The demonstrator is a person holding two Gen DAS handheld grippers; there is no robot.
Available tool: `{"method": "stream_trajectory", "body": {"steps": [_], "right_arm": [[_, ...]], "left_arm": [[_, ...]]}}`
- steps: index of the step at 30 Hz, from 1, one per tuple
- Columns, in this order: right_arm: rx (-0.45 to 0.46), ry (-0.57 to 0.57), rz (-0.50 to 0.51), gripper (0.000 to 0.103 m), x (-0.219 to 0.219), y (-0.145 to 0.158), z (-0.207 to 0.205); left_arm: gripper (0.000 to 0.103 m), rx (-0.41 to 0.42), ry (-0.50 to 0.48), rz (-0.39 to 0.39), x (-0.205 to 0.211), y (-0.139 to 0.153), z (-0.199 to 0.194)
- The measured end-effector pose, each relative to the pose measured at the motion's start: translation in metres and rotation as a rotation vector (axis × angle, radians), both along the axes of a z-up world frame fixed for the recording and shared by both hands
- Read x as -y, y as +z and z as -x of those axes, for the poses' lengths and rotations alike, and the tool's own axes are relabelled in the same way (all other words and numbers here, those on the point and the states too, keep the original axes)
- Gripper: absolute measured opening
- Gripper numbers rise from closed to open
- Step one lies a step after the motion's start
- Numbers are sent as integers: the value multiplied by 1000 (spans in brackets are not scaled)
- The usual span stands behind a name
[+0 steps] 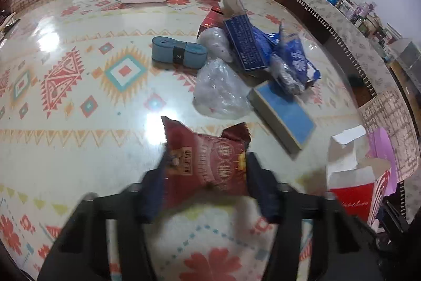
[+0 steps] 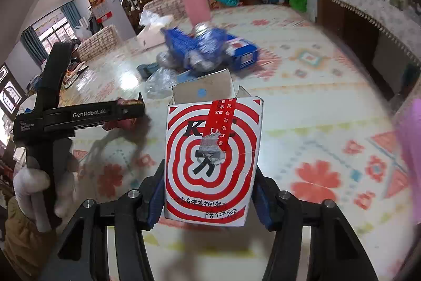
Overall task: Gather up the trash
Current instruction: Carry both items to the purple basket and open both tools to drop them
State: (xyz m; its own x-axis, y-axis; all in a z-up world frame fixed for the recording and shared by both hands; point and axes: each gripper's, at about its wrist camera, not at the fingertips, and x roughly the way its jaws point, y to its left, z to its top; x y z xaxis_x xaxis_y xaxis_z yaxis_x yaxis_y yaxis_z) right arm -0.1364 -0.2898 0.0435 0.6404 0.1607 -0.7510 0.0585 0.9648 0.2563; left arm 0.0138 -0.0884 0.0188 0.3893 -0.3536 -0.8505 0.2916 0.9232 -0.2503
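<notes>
Patterned oilcloth is covering the table (image 1: 79, 144), glaring under the room light. Low in the left wrist view, the left gripper (image 1: 205, 170) is pinching a dark red snack wrapper (image 1: 208, 162) between its blue pads, the wrapper's long axis running across the jaws and its torn corners pointing up the frame. Low in the right wrist view, the right gripper (image 2: 209, 191) is clamping a red-and-white takeaway box (image 2: 213, 162), standing upright with its open flaps facing away from the camera. That box is sitting at the lower right of the left view, so the wrapper is lying to the left of the box mouth, close beside it. Beyond, in the upper middle of both views, the remaining litter is waiting: a clear plastic bag (image 1: 221, 94), blue packets (image 1: 289, 62) and a flat blue-topped box (image 1: 284, 115).
</notes>
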Motion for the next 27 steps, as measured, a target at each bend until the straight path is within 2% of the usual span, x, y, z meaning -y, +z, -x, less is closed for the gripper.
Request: {"method": "stream_trajectory", "body": {"steps": [7, 12, 20, 27], "right_arm": [[45, -65, 4, 62, 36, 7, 36], [68, -125, -1, 62, 69, 11, 63], [120, -277, -3, 62, 144, 23, 111], [135, -423, 17, 62, 217, 29, 148]], "left_arm": [[50, 62, -15, 13, 4, 26, 38], [50, 109, -88, 51, 27, 56, 69], [51, 111, -253, 81, 112, 79, 96], [51, 106, -421, 85, 219, 84, 117]]}}
